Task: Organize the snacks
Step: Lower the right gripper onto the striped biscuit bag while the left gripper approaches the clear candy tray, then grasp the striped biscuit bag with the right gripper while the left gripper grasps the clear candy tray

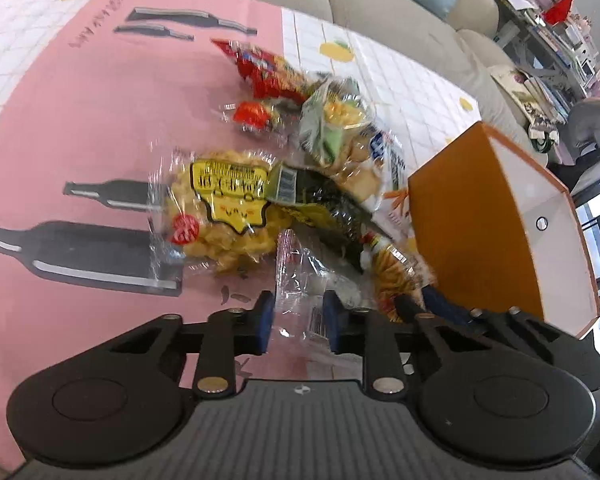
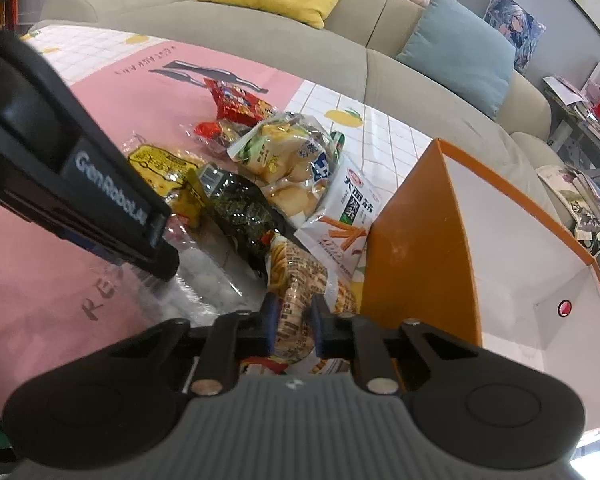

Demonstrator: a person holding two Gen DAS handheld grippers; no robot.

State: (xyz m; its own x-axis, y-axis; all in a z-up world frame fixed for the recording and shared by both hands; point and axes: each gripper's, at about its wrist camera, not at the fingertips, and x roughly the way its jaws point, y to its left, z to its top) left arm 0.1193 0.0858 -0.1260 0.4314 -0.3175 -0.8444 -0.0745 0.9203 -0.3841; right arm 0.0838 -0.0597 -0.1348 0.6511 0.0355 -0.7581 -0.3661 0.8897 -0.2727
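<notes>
- Snacks are lying in a loose pile on a pink tablecloth (image 1: 80, 128), just ahead of both tools.
- Left gripper (image 1: 299, 312) is pinching a clear plastic packet (image 1: 300, 280); its blue pads are pressing in on the wrapper from both sides, leaving only a narrow gap.
- Right gripper (image 2: 293, 322) is clamping a packet of printed yellow-orange snack sticks (image 2: 296, 292); its jaws are nearly closed on the packet.
- Ahead and to the left of the left gripper, a clear bag of yellow puffs (image 1: 220, 216) is resting flat on the cloth.
- Dark seaweed pack (image 2: 240, 208) is lying between that bag and the held sticks packet.
- Further ahead, a bag of small buns (image 2: 292, 160) and a red packet (image 2: 236, 102) are sitting at the far end of the pile.
- Orange box (image 2: 420, 248) with a white inside is standing open just to the right of the right gripper, touching the pile's edge.
- Left tool's body is crossing the left side of the right wrist view.
</notes>
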